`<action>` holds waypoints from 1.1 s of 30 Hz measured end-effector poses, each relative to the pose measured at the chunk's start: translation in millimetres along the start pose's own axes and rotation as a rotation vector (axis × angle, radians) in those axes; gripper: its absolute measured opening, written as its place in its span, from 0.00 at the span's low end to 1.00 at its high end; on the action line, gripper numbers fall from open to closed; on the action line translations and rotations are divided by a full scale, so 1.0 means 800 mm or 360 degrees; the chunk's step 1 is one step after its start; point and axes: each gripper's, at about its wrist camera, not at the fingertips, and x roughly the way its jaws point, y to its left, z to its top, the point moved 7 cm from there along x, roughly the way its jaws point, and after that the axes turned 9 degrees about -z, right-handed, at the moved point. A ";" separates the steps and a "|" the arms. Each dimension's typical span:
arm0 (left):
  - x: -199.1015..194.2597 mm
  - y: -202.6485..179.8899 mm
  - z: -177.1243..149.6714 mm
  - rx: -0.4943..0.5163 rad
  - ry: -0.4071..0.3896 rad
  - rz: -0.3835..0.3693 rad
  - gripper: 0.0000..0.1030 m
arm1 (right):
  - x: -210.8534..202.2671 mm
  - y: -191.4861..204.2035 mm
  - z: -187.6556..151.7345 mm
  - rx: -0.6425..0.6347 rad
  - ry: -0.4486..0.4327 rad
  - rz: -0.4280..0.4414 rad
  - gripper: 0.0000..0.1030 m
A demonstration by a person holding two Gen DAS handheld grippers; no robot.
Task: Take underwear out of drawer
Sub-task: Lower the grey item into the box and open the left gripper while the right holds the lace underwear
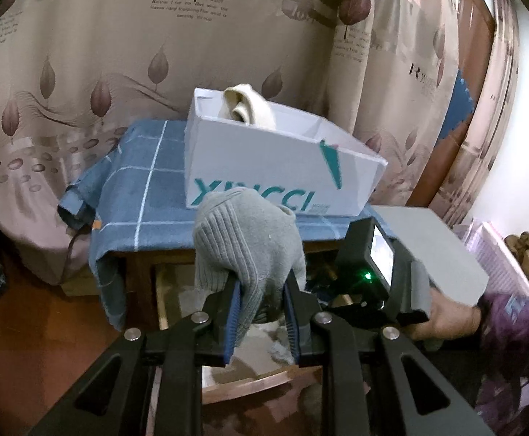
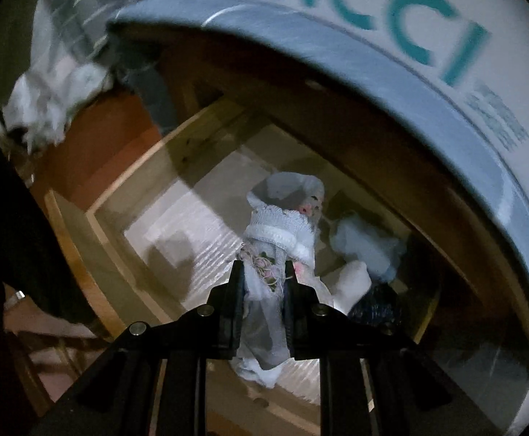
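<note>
The left gripper [image 1: 260,305] gripped a grey ribbed garment [image 1: 246,239] at frame centre, below the white XINCCI box [image 1: 264,167]. The right gripper [image 2: 264,290] pinched pale lace-trimmed underwear [image 2: 282,225] over the open drawer [image 2: 177,225]. Extraction was underway; next, probably carry both to the box.

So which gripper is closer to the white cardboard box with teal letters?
Cannot tell. The left gripper holds a grey ribbed garment just before the box; the right gripper is below it, over the wooden drawer.
</note>
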 end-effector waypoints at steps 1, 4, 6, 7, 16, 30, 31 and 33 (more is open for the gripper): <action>-0.001 -0.007 0.007 0.0009 -0.0013 -0.0006 0.21 | -0.004 -0.005 -0.001 0.0059 -0.0017 0.0022 0.16; -0.005 -0.032 0.031 0.0080 -0.0045 -0.0015 0.21 | -0.010 -0.015 -0.005 0.0190 -0.0057 0.0068 0.16; -0.005 -0.046 0.047 0.0127 -0.0052 -0.0016 0.21 | -0.016 -0.023 -0.003 0.0258 -0.0089 0.0094 0.16; -0.004 -0.055 0.058 0.0152 -0.0059 -0.0019 0.21 | -0.020 -0.027 -0.002 0.0291 -0.0109 0.0110 0.16; 0.035 -0.105 0.176 0.0227 -0.0092 -0.0074 0.21 | -0.038 -0.049 0.002 0.0474 -0.0185 0.0193 0.16; 0.203 -0.047 0.248 0.0328 0.0202 0.0196 0.21 | -0.050 -0.072 -0.003 0.0588 -0.0241 0.0253 0.16; 0.210 -0.043 0.247 0.0343 0.0215 0.0227 0.21 | -0.050 -0.072 -0.003 0.0591 -0.0241 0.0257 0.16; 0.220 -0.038 0.243 0.0369 0.0238 0.0263 0.21 | -0.050 -0.072 -0.004 0.0593 -0.0241 0.0260 0.16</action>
